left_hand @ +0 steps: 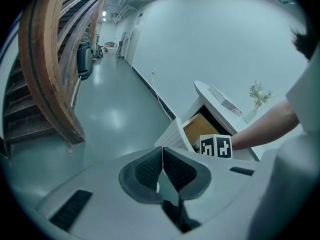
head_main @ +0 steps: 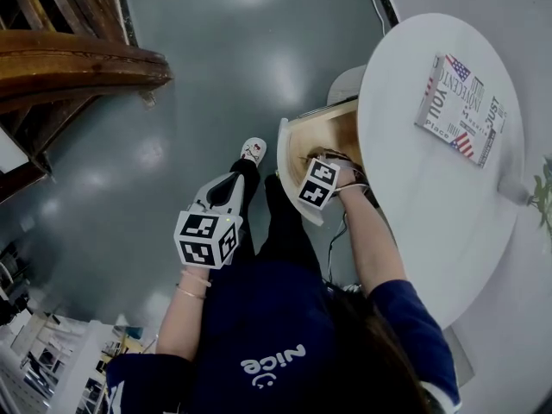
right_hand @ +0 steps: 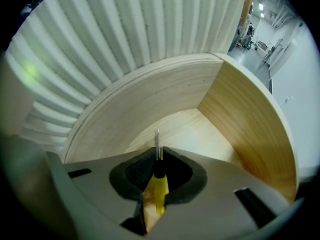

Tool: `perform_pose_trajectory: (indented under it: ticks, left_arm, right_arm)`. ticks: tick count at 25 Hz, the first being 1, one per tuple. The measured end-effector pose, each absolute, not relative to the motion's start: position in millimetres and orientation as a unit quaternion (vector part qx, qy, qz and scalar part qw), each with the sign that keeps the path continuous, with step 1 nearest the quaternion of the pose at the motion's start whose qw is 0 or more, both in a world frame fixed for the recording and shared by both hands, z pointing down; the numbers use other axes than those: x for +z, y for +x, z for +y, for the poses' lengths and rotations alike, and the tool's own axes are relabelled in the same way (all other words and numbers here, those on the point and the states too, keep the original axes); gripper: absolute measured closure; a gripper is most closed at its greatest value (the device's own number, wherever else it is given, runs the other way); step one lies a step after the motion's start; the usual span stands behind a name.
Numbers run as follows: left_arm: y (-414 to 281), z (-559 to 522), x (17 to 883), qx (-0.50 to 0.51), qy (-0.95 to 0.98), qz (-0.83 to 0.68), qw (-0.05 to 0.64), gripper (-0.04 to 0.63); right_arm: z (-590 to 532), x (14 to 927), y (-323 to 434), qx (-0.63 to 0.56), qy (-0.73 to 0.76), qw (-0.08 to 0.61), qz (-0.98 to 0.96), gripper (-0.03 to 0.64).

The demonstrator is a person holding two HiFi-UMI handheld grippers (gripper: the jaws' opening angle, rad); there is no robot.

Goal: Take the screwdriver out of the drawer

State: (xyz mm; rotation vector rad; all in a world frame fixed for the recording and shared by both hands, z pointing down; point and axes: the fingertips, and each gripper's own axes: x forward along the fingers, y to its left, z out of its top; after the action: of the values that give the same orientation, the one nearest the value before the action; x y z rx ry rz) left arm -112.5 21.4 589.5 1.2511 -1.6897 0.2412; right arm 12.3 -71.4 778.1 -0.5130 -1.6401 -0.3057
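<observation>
Inside the open drawer (head_main: 332, 136), which is pulled out from under the round white table (head_main: 414, 222), the right gripper (right_hand: 159, 156) points down with its fingers (right_hand: 132, 171) closed on the screwdriver (right_hand: 159, 191). They pinch it around the black collar at the top of the yellow handle. The thin metal shaft sticks out past the fingertips toward the drawer's pale wooden bottom, and the rest of the handle lies back between the fingers. Whether the tip touches the wood cannot be told. The screwdriver is thus within the drawer's walls, held upright along the gripper's own line. The drawer is lined in light wood, with a curved wall on one side meeting a straighter wall at a corner. The part of its bottom that shows is bare wood. Its front is a white curved panel that shows ribs in the left gripper view. The left gripper (left_hand: 162, 156) hangs well apart from the drawer, out over the grey floor (head_main: 224, 67), tilted downward. Its fingers are pressed together at the tips with nothing between them. On the table lies a flat printed thing with flag patterns (head_main: 459, 110), book or box I cannot tell. A small plant (left_hand: 259, 93) stands near the table's far edge.
</observation>
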Motion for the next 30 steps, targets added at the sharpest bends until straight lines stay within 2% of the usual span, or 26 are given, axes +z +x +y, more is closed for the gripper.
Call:
perform_pose_trajectory:
  ticks: [12,30]
  left_arm:
    - [-111,11,577,0.094,0.532,-0.691,0.48,0.591]
    - [-110,-13,549,0.104,0.567,-0.683,0.449,0.591]
  right_arm:
    - [-79,757,11,-0.114,-0.164,0.652,-0.731,0.566]
    - [-91,697,-4,-0.041,-0.057,0.617,-0.784,0.566]
